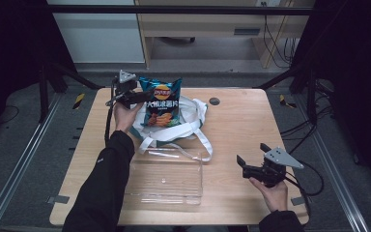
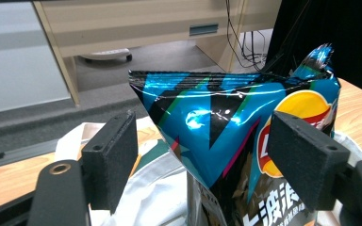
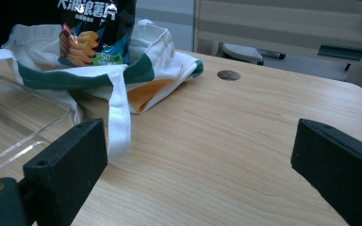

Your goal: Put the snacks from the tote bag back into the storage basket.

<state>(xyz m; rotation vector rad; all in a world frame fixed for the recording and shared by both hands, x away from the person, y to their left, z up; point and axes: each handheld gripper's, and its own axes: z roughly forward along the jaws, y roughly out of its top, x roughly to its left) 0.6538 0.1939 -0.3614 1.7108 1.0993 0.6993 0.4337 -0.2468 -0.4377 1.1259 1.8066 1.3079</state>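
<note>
Fingers flank glossy crinkled chip bag.

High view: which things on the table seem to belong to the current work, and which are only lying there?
Likely in use:
- chip bag, standing in the tote
- tote
- left gripper, jaws open either side of the bag's top

Lying about:
- clear tray, nothing in it
- right gripper, open, idle over bare table

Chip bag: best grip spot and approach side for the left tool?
Grip the chip bag near its flat crimped top seam, coming from its left edge. It stands upright in the tote bag, and the open left tool already straddles that upper corner.
</note>
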